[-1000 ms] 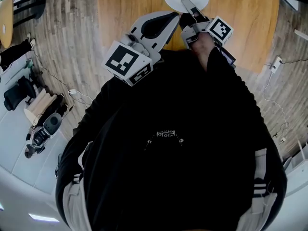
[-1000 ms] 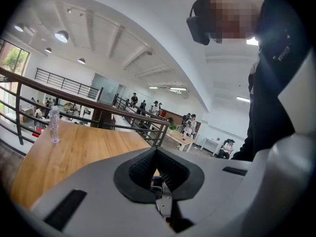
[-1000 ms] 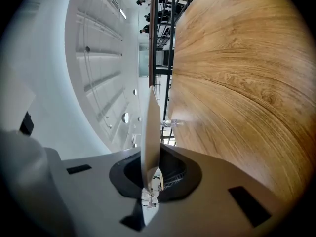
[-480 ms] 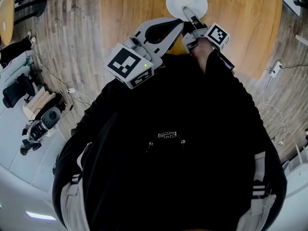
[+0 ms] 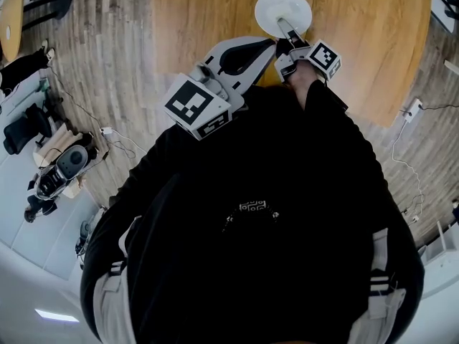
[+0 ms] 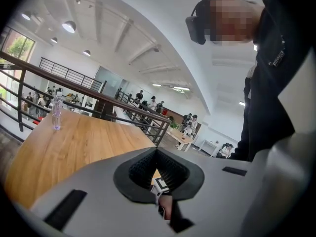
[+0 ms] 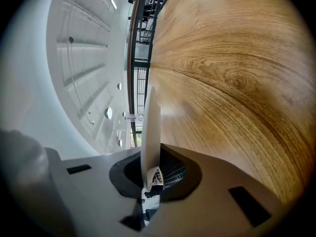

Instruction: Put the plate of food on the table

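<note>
- Head view: the round white plate (image 5: 282, 7) is over the light-brown wooden tabletop (image 5: 201, 6), towards its near edge. The right hand-held gripper (image 5: 285, 29) pinches the plate's near rim. No food shows on its face, and I cannot tell whether its base already touches the wood. The left hand-held gripper (image 5: 268, 44) lies just beside the right one at the tabletop's near edge, apart from the plate
- Left gripper view: the left hand-held gripper (image 6: 157, 153) has its jaws pressed together with nothing between them. A clear plastic bottle (image 6: 57, 113) stands upright on the tabletop (image 6: 84, 144), well apart from where the plate is going
- Right gripper view: the plate (image 7: 150, 127) shows edge-on as a thin white blade rising out of the right hand-held gripper (image 7: 154, 174), whose ribbed pads are squeezed onto its rim. The wood grain of the tabletop (image 7: 227, 83) fills the side of the picture beside it, near the plate
- Doing it well: the step in hand looks like setting the plate down
  - A pinch on one thin rim gives little hold against tipping, so the plate should stay level and come down slowly until its whole base rests flat
  - Only then should the jaws spread and draw straight back, so the rim is not dragged
  - The left hand-held gripper is best kept clear of the plate
</note>
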The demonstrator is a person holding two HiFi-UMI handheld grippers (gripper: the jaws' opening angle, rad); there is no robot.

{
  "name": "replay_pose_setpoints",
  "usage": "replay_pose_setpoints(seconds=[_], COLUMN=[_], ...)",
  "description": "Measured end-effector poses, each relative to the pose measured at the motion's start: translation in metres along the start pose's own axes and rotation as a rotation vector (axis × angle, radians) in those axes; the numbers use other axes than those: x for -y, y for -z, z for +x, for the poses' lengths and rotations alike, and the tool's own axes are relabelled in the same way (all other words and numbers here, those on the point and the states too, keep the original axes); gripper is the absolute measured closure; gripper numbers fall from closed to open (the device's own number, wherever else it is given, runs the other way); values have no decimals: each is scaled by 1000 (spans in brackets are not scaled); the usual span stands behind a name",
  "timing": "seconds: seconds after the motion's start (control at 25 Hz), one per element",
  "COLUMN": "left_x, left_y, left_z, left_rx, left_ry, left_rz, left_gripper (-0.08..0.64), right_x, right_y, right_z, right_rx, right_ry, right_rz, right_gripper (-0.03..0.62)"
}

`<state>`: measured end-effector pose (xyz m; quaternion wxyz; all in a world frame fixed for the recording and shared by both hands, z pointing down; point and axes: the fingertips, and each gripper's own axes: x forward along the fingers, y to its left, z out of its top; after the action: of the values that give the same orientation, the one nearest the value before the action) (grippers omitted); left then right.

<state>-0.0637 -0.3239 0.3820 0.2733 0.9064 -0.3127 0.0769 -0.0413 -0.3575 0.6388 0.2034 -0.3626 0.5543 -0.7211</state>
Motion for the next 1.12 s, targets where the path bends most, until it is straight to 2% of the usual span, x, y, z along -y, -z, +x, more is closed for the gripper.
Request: replay_pose_setpoints(seconds=[0.36, 0.72, 1.0, 1.04, 1.12], left_x=[-9, -7, -19, -21, -27], left_y=[22, 19, 31, 31, 31], left_z=[4, 4, 13, 10, 6], left_rx=[-31, -16, -36, -37, -35], left_ry=[-24, -17, -30, -30, -29], left_rz=[-24, -7, -40, -47, -63], left_gripper=[554, 554, 554, 554, 554], right_x=[39, 55, 70, 67, 60], right_y=[-1, 0, -7, -5, 0], right_z=[6, 6, 10, 13, 20], right_rx=[-13, 1, 15, 15, 21], right_ry=[17, 58, 82, 88, 94], right_rz=[40, 66, 29, 13, 10], right_gripper=[566, 566, 565, 560, 487])
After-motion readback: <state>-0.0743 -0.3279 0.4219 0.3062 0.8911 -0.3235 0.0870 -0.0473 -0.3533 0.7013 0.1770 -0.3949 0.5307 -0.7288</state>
